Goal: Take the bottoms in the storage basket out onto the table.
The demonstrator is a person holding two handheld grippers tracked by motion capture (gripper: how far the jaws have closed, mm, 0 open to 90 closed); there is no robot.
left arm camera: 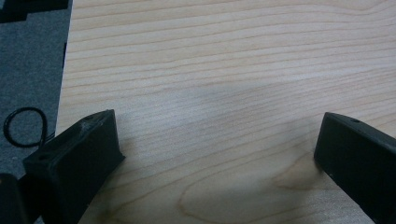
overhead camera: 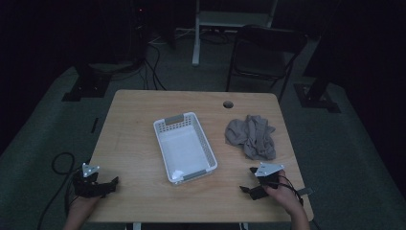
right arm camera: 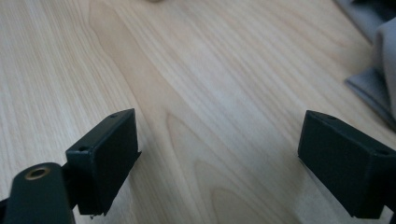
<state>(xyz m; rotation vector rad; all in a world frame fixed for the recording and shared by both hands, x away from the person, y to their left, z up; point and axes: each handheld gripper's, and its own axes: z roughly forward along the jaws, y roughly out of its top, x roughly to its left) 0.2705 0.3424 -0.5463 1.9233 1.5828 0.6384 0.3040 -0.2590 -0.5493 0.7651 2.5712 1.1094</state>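
Observation:
A white plastic basket (overhead camera: 185, 147) with nothing in it lies at the middle of the wooden table (overhead camera: 139, 124). To its right is a crumpled grey cloth (overhead camera: 252, 136), whose edge also appears at the right of the right gripper view as grey cloth (right arm camera: 380, 56). My left gripper (overhead camera: 111, 184) rests at the table's front left corner, and my left gripper (left arm camera: 217, 121) is open over bare wood. My right gripper (overhead camera: 246, 180) is near the front right edge, just in front of the cloth. My right gripper (right arm camera: 217, 119) is open too, with nothing between its jaws.
A round cable hole (overhead camera: 228, 104) sits near the table's far edge. A dark folding chair (overhead camera: 268, 52) stands behind the table, and a white frame (overhead camera: 196, 33) beyond it. A black cable (overhead camera: 60, 163) loops on the floor at the left.

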